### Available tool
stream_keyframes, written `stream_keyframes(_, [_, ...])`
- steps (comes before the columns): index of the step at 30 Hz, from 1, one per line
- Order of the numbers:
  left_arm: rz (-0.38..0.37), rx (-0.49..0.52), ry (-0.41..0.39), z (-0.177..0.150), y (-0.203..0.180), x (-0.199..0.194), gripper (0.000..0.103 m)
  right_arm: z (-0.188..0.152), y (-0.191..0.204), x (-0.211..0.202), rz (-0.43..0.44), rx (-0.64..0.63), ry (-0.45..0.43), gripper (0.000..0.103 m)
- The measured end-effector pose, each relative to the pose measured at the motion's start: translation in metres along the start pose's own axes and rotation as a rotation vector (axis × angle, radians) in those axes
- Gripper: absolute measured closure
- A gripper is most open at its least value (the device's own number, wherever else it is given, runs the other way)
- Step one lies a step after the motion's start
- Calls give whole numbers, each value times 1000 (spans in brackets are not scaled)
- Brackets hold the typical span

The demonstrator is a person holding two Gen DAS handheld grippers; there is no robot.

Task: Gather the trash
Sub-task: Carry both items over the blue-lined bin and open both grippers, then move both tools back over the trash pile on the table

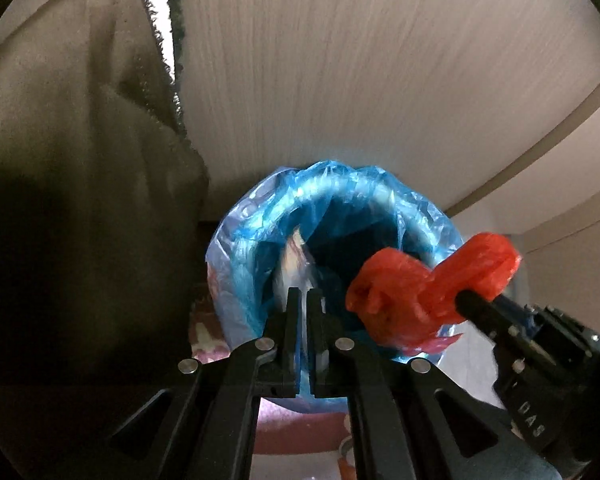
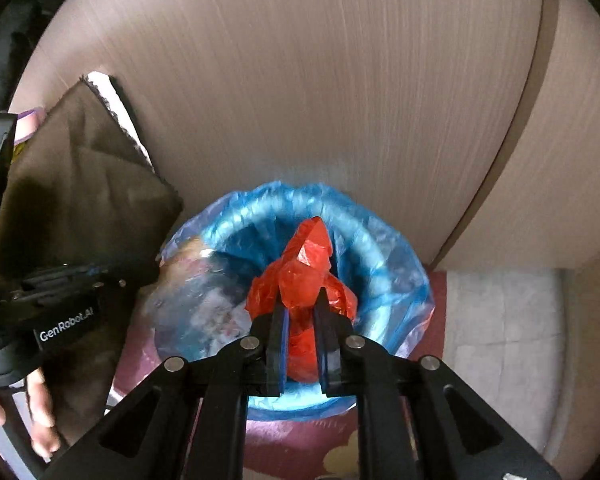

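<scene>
A bin lined with a blue plastic bag (image 1: 380,196) (image 2: 384,248) stands on the floor against a pale wood-grain panel. My right gripper (image 2: 303,300) (image 1: 466,300) is shut on a crumpled red plastic bag (image 2: 306,264) (image 1: 412,284) and holds it over the bin's mouth. My left gripper (image 1: 303,298) is over the bin's near rim, its jaws nearly closed with a thin gap, and whether they pinch the blue liner is unclear. White crumpled trash (image 1: 296,256) lies inside the bin.
A dark olive cloth (image 1: 72,160) (image 2: 80,168) hangs to the left of the bin. The wood panel (image 1: 340,60) rises behind it. A reddish patterned mat (image 2: 292,444) lies under the bin, with pale floor tiles (image 2: 500,320) to the right.
</scene>
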State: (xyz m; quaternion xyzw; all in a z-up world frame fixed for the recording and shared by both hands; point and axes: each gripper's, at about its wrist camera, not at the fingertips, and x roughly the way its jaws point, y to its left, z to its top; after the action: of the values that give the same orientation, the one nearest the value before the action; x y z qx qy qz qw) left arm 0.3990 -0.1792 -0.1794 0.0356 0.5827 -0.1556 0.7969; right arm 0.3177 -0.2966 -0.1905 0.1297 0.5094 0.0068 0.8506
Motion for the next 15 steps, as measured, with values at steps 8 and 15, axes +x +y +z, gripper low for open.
stream_keyframes(8, [-32,-1,-54,-1,8,-36,71,-10,-3,-10,23,19,11,81])
stream_keyframes(15, [-159,15,-208,-7,21,-126,71,-2,23,-69,7,-44,-118,80])
